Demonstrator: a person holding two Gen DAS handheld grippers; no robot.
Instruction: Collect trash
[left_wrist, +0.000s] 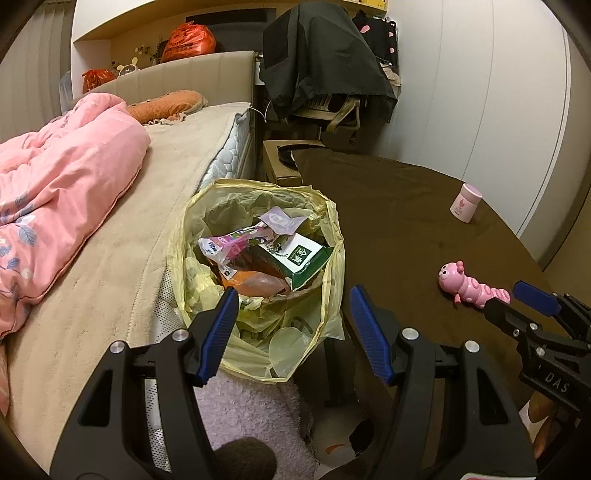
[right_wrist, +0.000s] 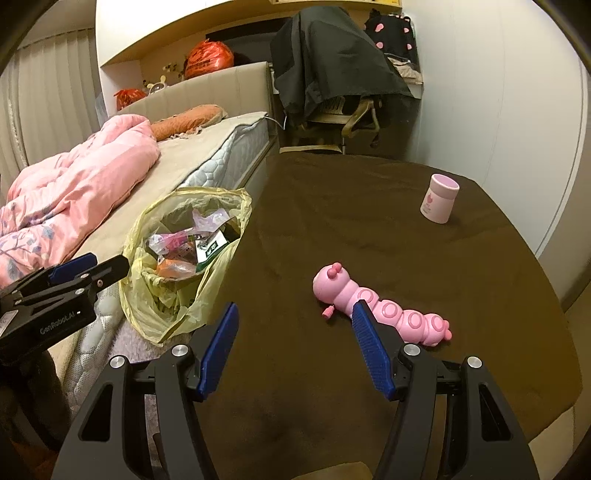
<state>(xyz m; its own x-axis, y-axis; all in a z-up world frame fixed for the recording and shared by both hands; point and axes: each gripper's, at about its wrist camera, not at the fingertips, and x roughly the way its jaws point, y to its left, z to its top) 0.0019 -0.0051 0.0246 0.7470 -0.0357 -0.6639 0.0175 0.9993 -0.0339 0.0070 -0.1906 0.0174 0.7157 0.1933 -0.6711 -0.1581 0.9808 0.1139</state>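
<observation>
Trash bag (left_wrist: 258, 258) sits full beside the worktop (right_wrist: 369, 229); both grippers hover with fingers apart, empty. Collecting looks finished; gathering the bag's rim likely comes next.

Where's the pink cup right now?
The pink cup stands upright near the far right edge of the brown table in the right wrist view, apart from and beyond the pink caterpillar toy.
</observation>
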